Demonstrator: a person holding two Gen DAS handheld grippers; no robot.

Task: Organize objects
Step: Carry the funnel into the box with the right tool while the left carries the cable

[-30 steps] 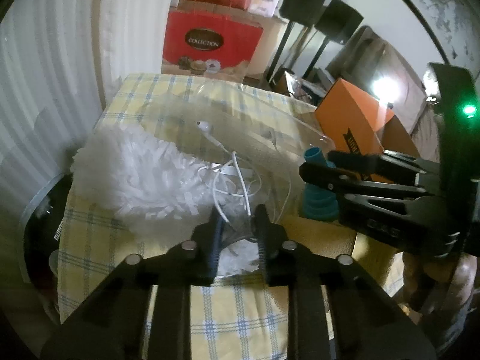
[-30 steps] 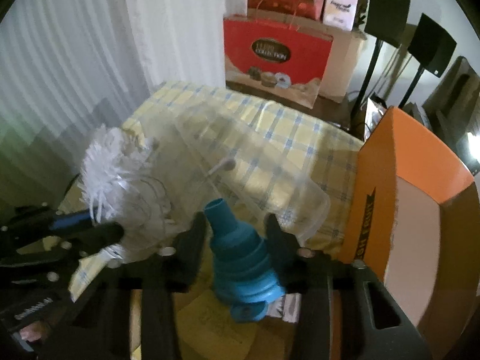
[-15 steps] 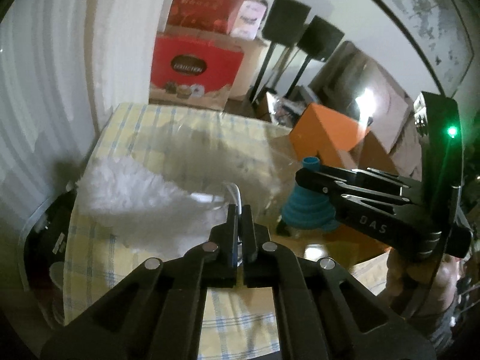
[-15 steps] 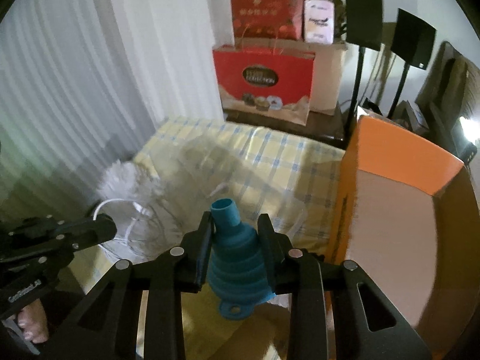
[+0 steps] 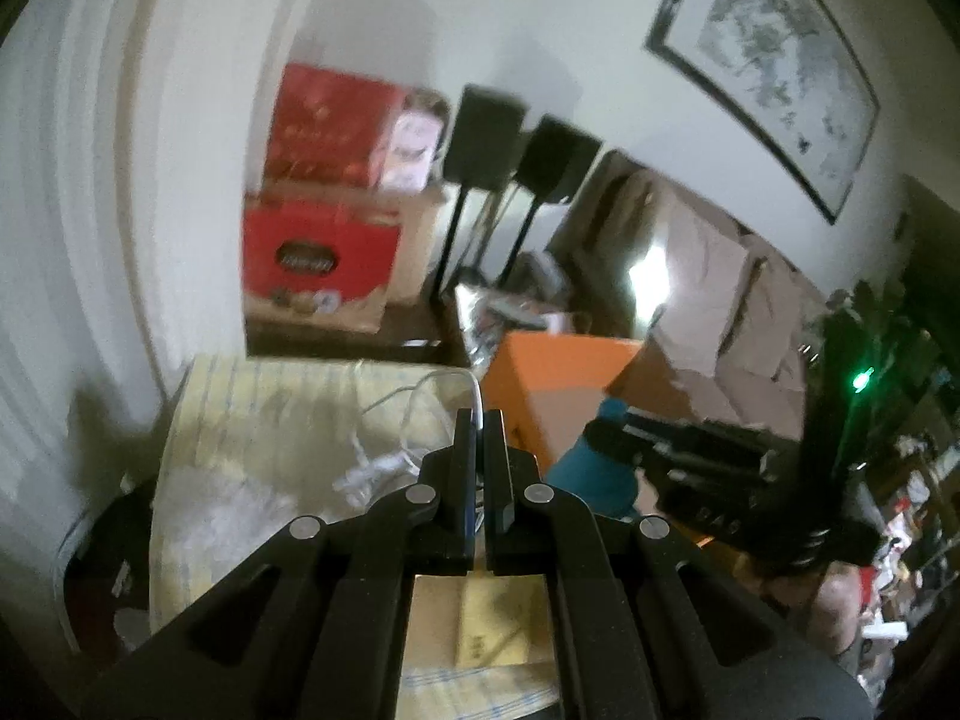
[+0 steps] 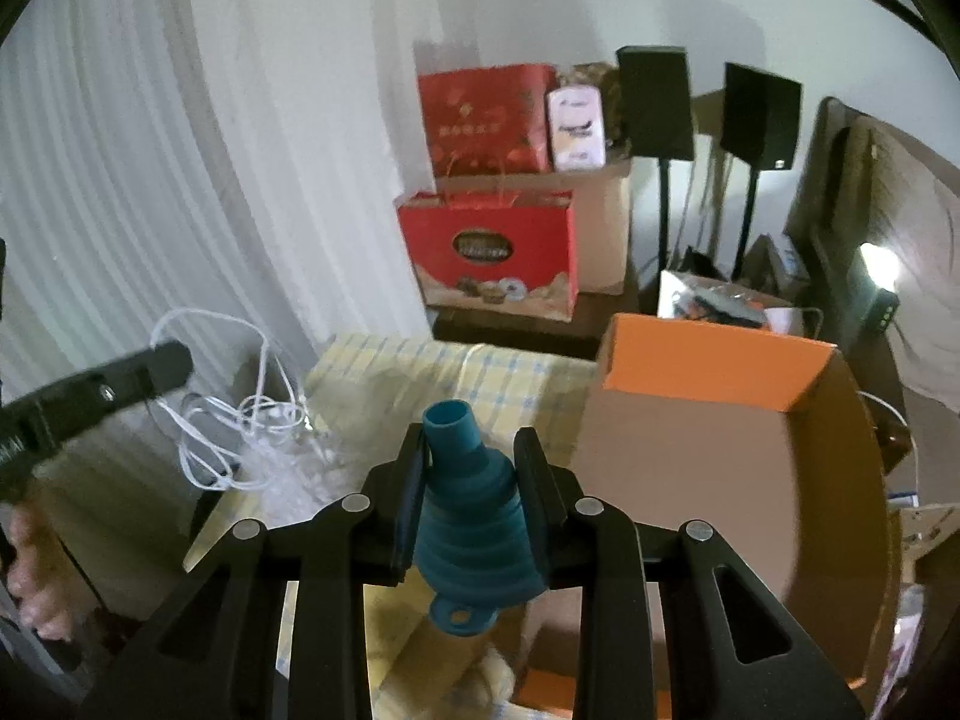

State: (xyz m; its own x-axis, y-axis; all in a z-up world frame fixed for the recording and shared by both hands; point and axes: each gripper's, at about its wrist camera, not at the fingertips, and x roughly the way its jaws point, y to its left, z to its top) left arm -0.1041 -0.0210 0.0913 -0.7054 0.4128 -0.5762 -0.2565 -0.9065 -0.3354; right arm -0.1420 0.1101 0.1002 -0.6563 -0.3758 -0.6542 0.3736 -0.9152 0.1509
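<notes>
My left gripper is shut on a white earphone cable, which hangs in loops above the table. From the right wrist view the same cable dangles from the left gripper at the left. Between the fingers of my right gripper sits a blue collapsible funnel, spout pointing forward, held above the table. An open orange box stands just right of the funnel. The funnel and right gripper show at the right of the left wrist view.
A yellow checked tablecloth covers the table, with a white fluffy duster and clear plastic on it. Red gift boxes and two black speakers on stands lie behind. White curtain at the left.
My left gripper closed on the earphone cable and lifted it off the table. My right gripper closed on the blue funnel and raised it, with both views tilting upward.
</notes>
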